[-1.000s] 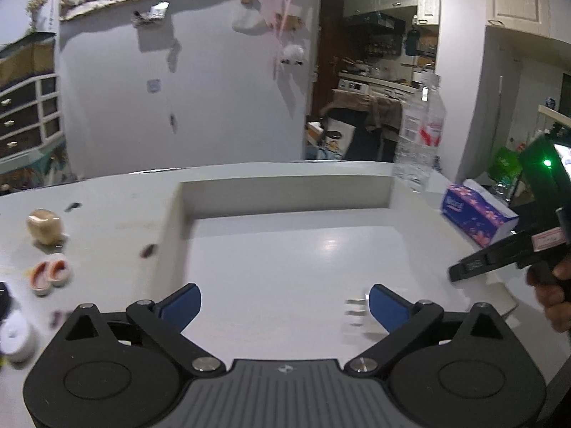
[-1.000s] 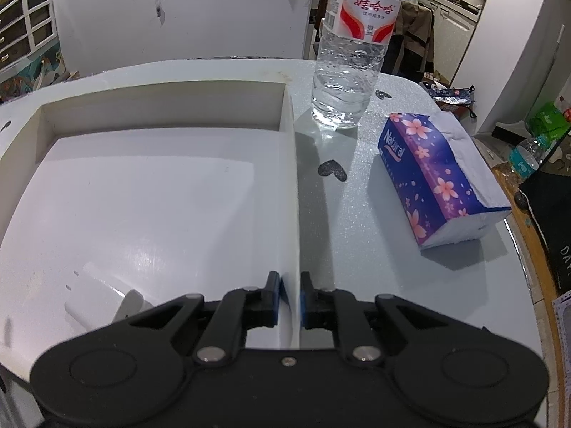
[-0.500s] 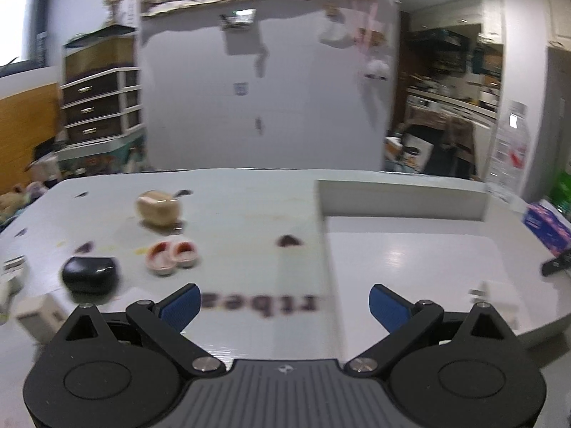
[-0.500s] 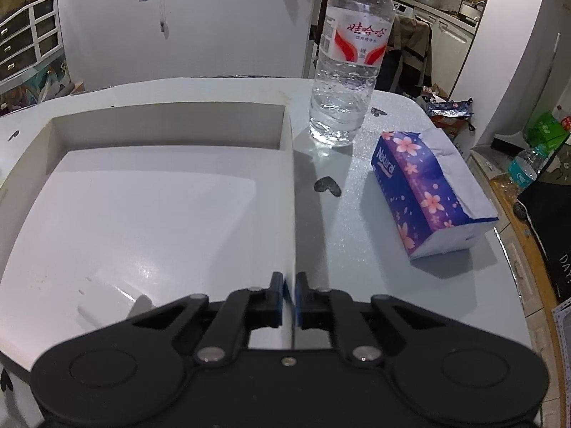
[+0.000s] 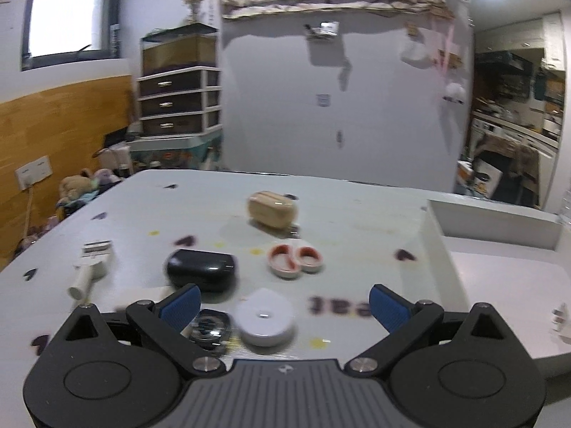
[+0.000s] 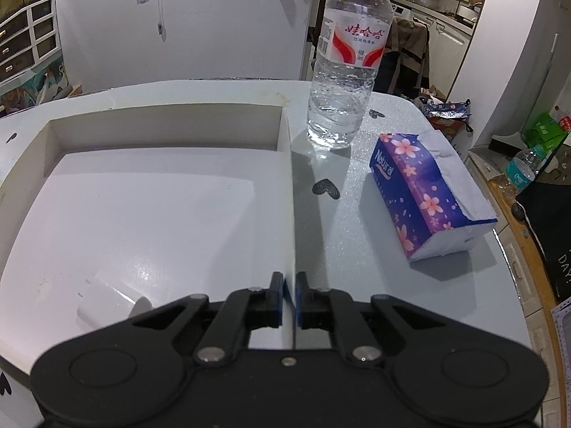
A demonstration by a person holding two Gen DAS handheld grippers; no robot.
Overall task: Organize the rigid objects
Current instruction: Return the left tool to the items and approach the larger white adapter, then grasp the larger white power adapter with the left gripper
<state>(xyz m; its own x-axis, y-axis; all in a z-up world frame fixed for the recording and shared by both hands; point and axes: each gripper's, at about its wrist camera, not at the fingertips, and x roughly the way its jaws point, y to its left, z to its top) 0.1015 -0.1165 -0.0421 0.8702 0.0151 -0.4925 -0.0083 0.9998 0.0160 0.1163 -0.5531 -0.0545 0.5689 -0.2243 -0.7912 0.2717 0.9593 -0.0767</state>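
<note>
Right tool [image 6: 289,297] pinches box wall [image 6: 289,214].

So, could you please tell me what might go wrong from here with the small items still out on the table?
The open left gripper hovers over closely packed items: closing on the round white puck could nudge the black oval case. The right gripper, shut on the shallow white tray's wall, might drag it toward the clear water bottle.

- Tissue pack [image 6: 424,192] to my right: "Natural" in white on purple.
- Water bottle [image 6: 344,60]: red Chinese characters on label, "娃哈哈".
- Table [image 5: 339,214] print near my left tool: blurred, unreadable.
</note>
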